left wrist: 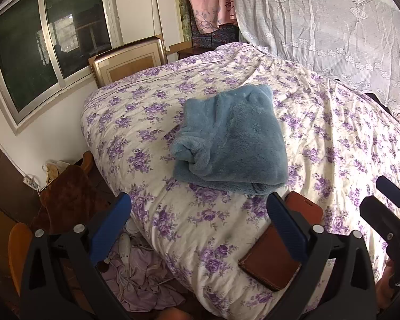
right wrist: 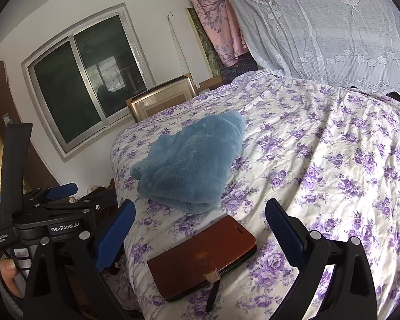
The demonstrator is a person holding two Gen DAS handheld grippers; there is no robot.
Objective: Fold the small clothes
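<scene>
A blue fleece garment (left wrist: 230,144) lies folded in a compact bundle on the floral bedspread (left wrist: 333,138); it also shows in the right wrist view (right wrist: 192,164). My left gripper (left wrist: 200,224) is open and empty, held back from the garment near the bed's front edge. My right gripper (right wrist: 200,229) is open and empty, also short of the garment, above a brown wallet case. The right gripper also shows at the right edge of the left wrist view (left wrist: 386,208); the left one shows at the left of the right wrist view (right wrist: 53,194).
A brown wallet phone case (right wrist: 202,258) lies on the bed in front of the garment, also in the left wrist view (left wrist: 277,250). A window (left wrist: 40,53) and a framed panel (left wrist: 128,61) are at the far left. Clothes and a chair (left wrist: 66,194) sit on the floor at left. A lace curtain (left wrist: 320,26) hangs at right.
</scene>
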